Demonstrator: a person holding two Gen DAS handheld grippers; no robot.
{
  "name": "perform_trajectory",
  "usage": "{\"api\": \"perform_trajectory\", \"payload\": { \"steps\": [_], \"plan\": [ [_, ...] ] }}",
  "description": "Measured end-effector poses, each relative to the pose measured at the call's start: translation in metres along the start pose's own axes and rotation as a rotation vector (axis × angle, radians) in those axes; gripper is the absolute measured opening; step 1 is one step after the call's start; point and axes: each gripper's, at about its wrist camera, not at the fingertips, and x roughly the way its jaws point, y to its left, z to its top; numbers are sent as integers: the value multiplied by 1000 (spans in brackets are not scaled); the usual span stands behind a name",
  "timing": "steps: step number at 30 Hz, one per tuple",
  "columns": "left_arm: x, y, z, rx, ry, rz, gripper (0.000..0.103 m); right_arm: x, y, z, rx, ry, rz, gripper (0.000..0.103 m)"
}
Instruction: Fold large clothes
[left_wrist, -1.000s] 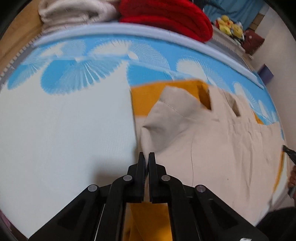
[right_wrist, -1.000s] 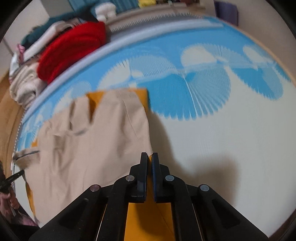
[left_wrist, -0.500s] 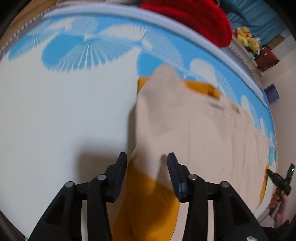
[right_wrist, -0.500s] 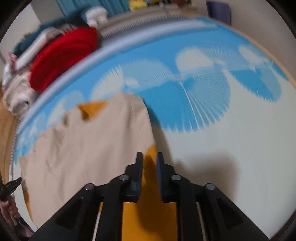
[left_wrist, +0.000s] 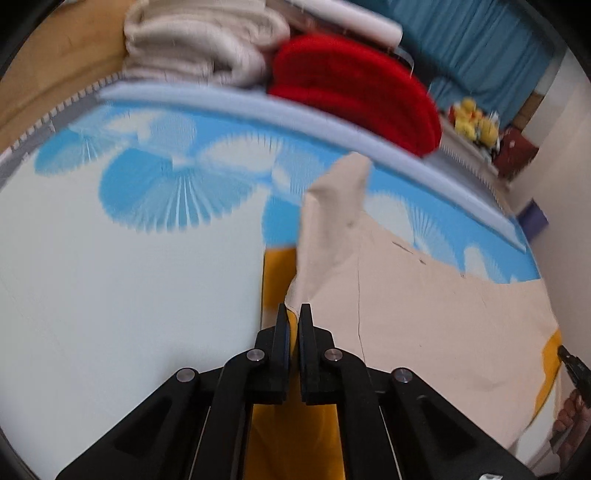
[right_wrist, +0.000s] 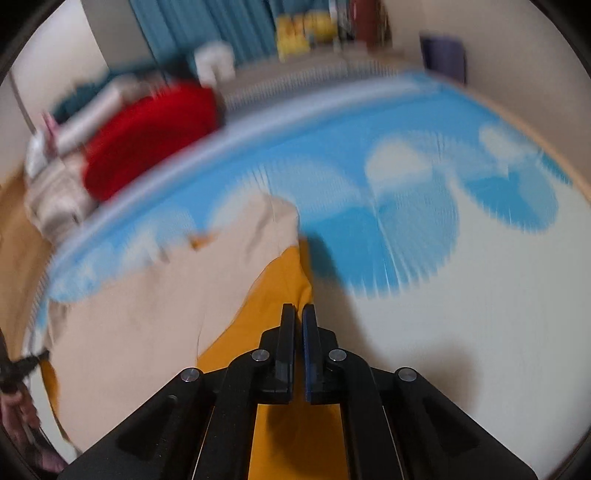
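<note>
A large beige garment with an orange-yellow layer under it lies spread on a bed with a blue-and-white fan-pattern sheet (left_wrist: 110, 280). In the left wrist view the beige garment (left_wrist: 424, 314) fills the right half, and one beige corner is lifted into a peak. My left gripper (left_wrist: 294, 314) is shut on the garment's left edge where beige meets orange. In the right wrist view the beige cloth (right_wrist: 147, 314) lies left and the orange layer (right_wrist: 273, 295) leads to my right gripper (right_wrist: 298, 314), which is shut on the orange edge. This view is blurred.
At the head of the bed lie a red blanket (left_wrist: 354, 88) and a folded cream blanket (left_wrist: 199, 48). Teal curtains (left_wrist: 480, 44) and yellow plush toys (left_wrist: 476, 122) stand behind. The other gripper and a hand show at the right edge (left_wrist: 572, 369).
Both grippers opened half a second ago and have shut again on the garment's edges. Both have risen and tilted up, lifting the cloth; the left beige corner now stands up.
</note>
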Motion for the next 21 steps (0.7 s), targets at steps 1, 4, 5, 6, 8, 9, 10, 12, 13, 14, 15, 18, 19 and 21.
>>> {"api": "perform_trajectory", "payload": {
  "steps": [1, 4, 5, 6, 8, 9, 10, 12, 13, 14, 15, 18, 19, 21],
  "plan": [
    [0, -2, 2, 10, -16, 16, 3, -2, 4, 4, -6, -31, -3, 3],
    [22, 5, 1, -14, 52, 39, 3, 12, 15, 11, -27, -48, -51, 3],
    [35, 8, -1, -23, 98, 51, 4, 22, 13, 10, -22, -20, -72, 3],
    [47, 9, -2, -28, 134, 62, 5, 36, 11, 9, -16, 21, -93, 3],
    [56, 9, -7, -20, 170, 65, 5, 63, 8, -1, -19, 131, -134, 4],
    [60, 7, -10, 4, 187, 79, 5, 72, 6, -7, -18, 173, -156, 4],
    [64, 4, -14, 33, 207, 97, 5, 82, 2, -12, -12, 215, -171, 4],
    [64, 4, -16, 42, 223, 110, 8, 85, -5, -16, 0, 228, -174, 4],
    [62, 4, -15, 40, 224, 118, 9, 83, -6, -16, 0, 224, -173, 4],
    [56, 4, -14, 36, 214, 125, 10, 81, -5, -16, -3, 219, -173, 4],
    [50, 4, -14, 36, 201, 126, 11, 76, -4, -15, -11, 213, -174, 4],
    [24, -4, -14, 75, 155, 103, 11, 60, 8, -15, -70, 183, -187, 10],
    [18, -7, -18, 101, 166, 72, 11, 53, 13, -14, -113, 162, -203, 11],
    [15, -13, -29, 157, 233, -10, 11, 37, 22, -17, -185, 127, -198, 11]
  ]
}}
